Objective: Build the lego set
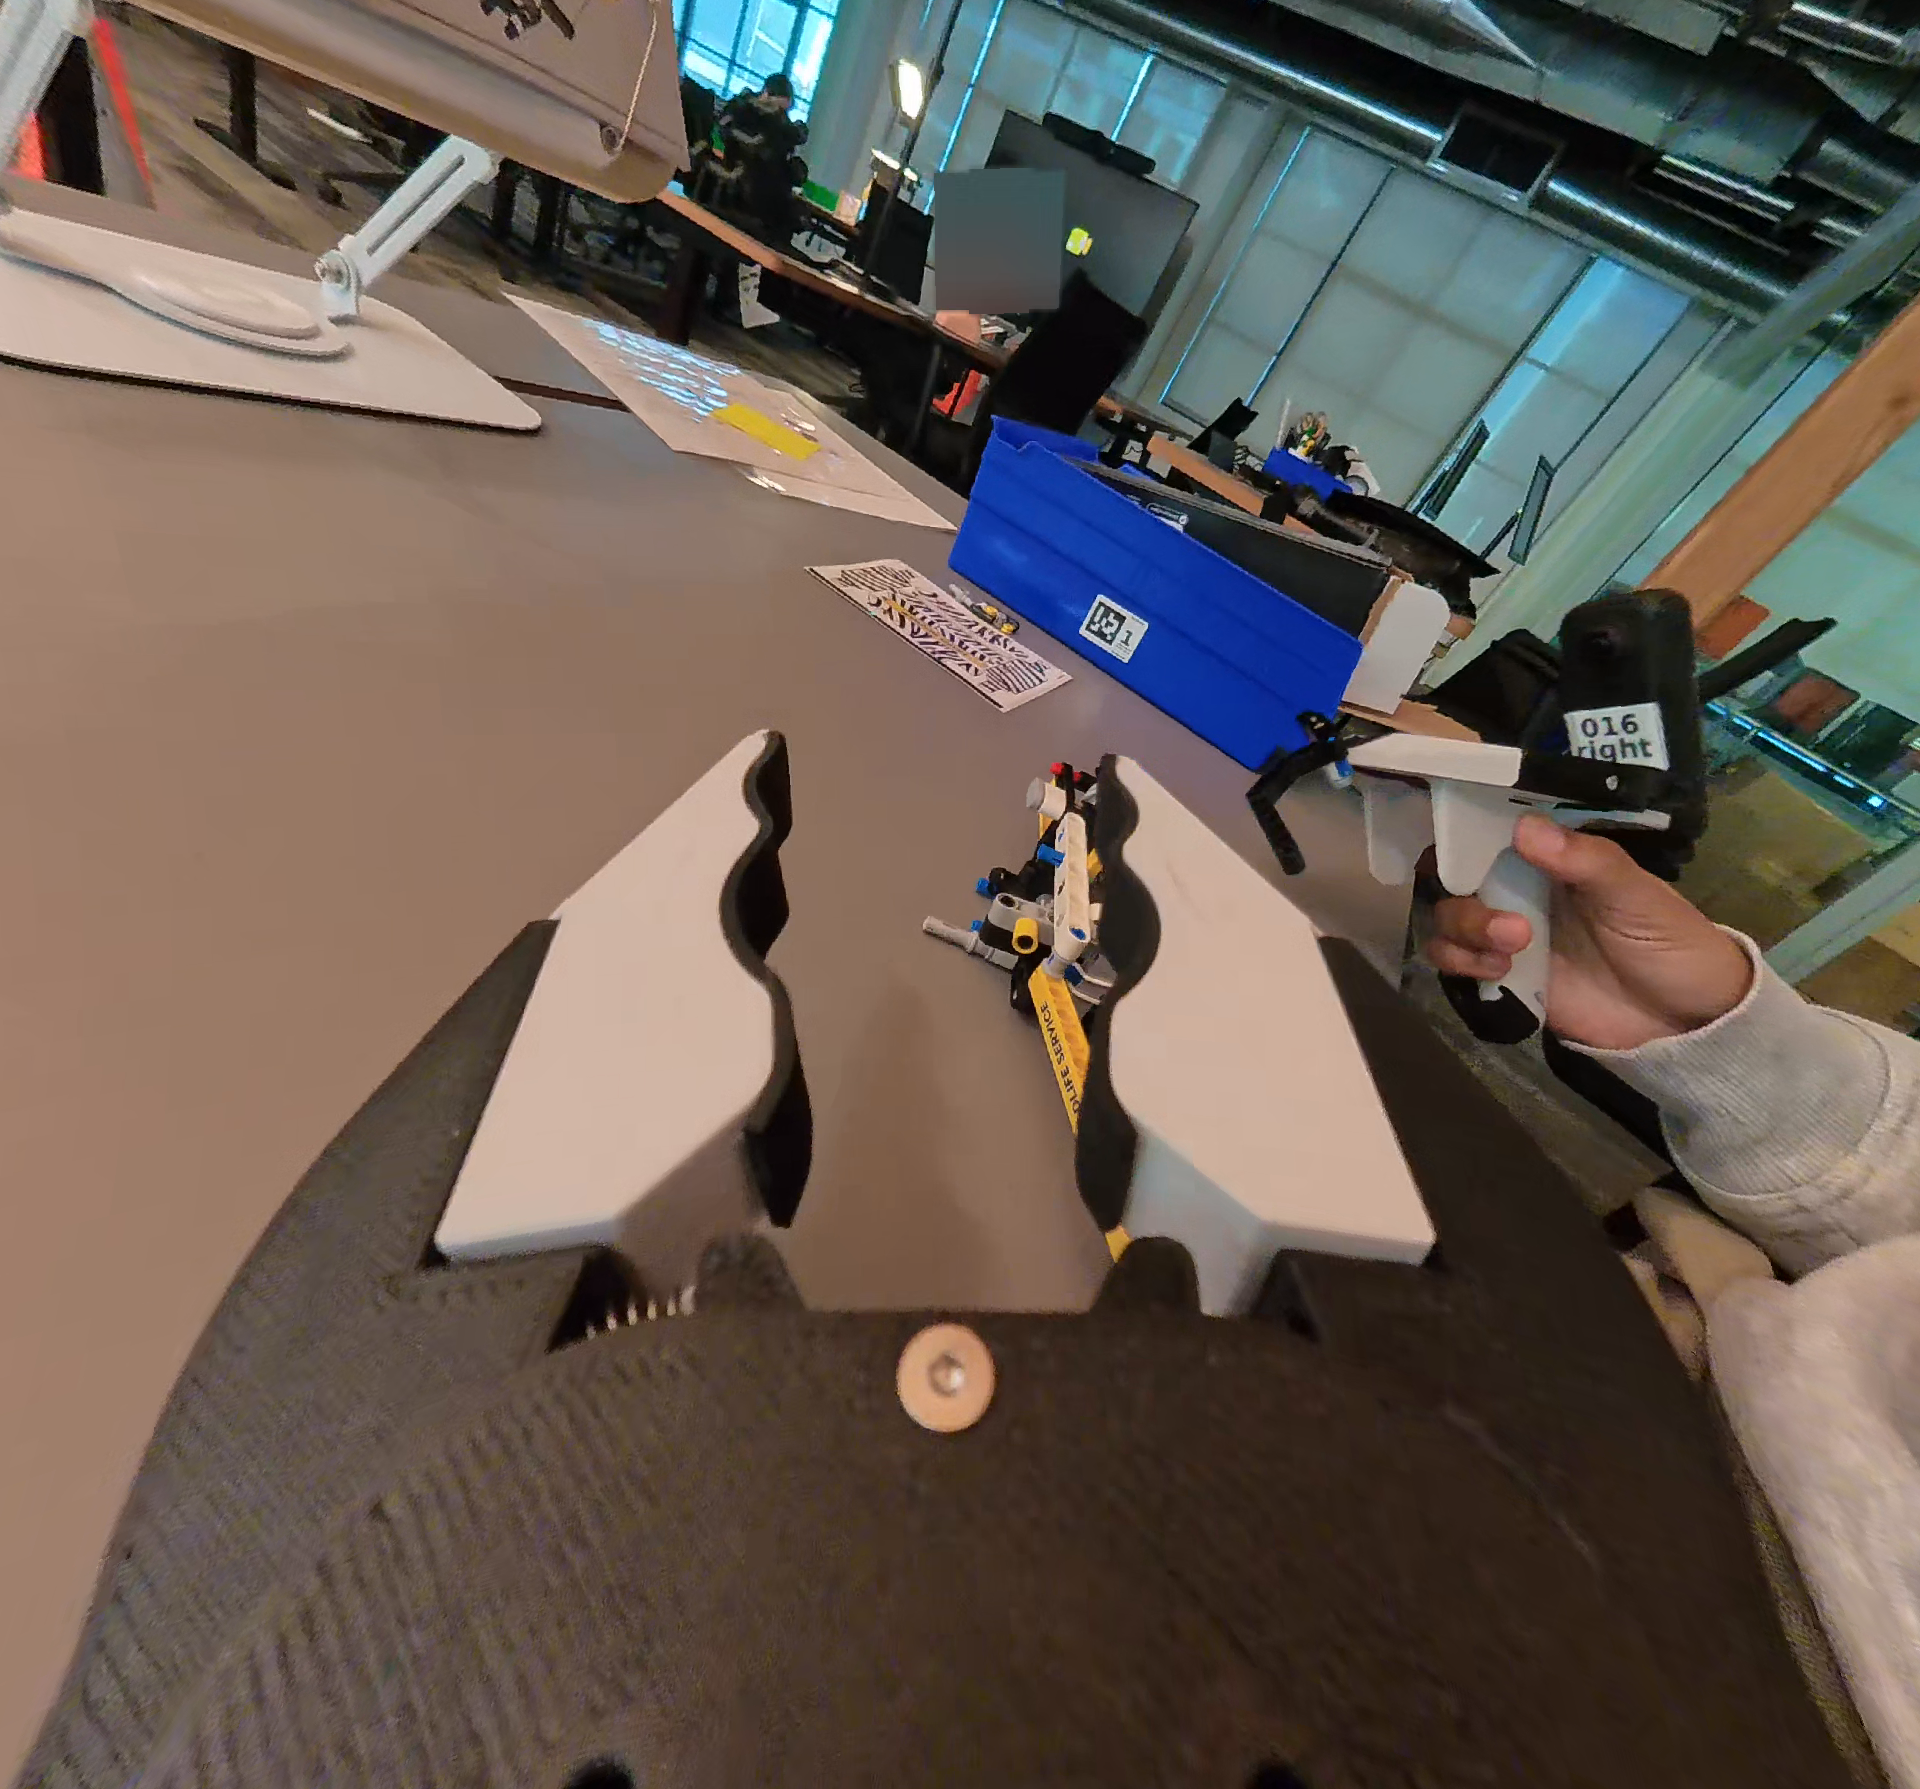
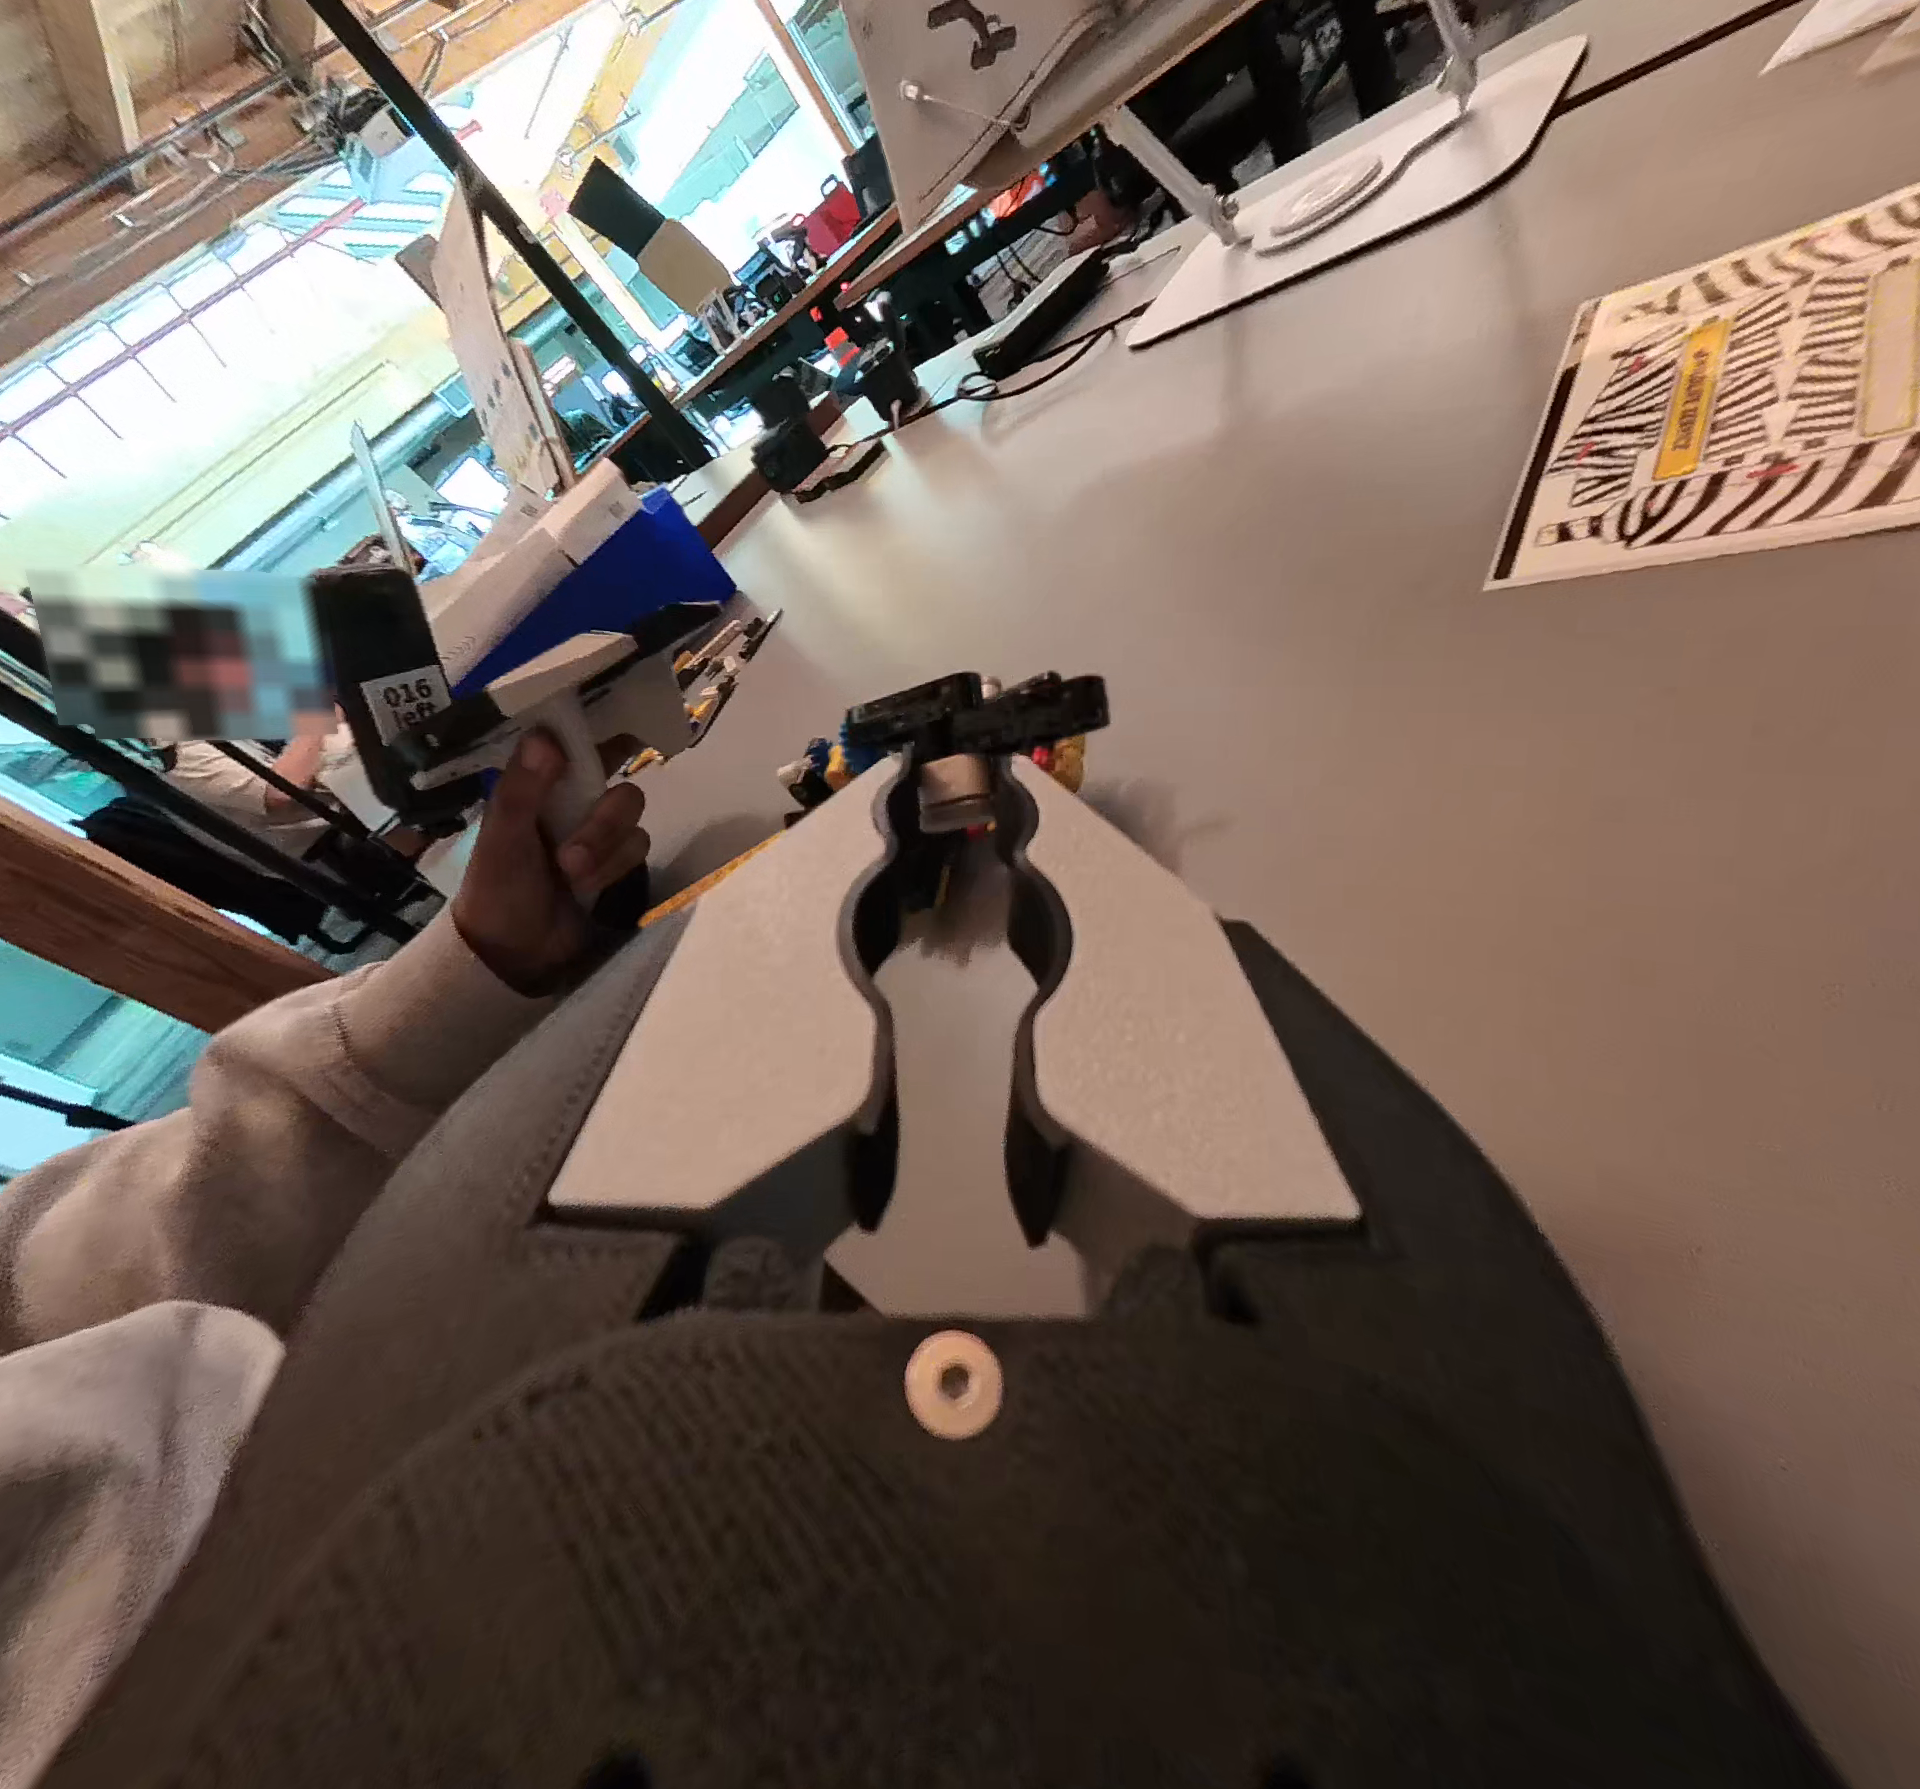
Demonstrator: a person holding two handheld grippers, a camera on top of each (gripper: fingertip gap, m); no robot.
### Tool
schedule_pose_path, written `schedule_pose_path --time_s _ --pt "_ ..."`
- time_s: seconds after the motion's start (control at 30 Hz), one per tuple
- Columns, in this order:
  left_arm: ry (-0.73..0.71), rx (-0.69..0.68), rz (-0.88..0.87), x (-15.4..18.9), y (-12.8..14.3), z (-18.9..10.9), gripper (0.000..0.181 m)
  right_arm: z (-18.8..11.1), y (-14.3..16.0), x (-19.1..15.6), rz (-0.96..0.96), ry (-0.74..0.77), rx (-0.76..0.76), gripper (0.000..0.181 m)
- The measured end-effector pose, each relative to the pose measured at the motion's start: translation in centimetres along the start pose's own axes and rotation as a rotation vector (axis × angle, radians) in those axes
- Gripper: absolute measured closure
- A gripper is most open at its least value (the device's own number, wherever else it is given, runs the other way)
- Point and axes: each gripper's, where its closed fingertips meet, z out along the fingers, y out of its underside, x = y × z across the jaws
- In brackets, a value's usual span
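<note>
Left tongs (image 1: 940, 918) stand spread over bare surface (image 1: 312, 700), the model (image 1: 1049, 918) against their right finger. Right tongs (image 2: 958, 783) pinch a grey-and-black part (image 2: 971, 711), seen closely only in their own view. Bin (image 1: 1143, 586) sits beyond.

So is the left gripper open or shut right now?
Open. The left gripper has a wide gap between its fingers with bare table showing through; the lego model sits beside one finger.
</note>
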Motion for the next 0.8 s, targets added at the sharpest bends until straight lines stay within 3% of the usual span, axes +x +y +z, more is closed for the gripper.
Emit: schedule_pose_path --time_s 0.5,0.8 --pt "0.0 -0.011 -0.052 0.2 0.4 1.1 0.123 1.0 1.0 0.7 -0.002 0.043 -0.045 0.169" --pt "0.012 0.061 -0.15 -0.7 -0.4 0.5 0.121 1.3 0.8 0.5 -0.051 0.044 -0.044 0.169"
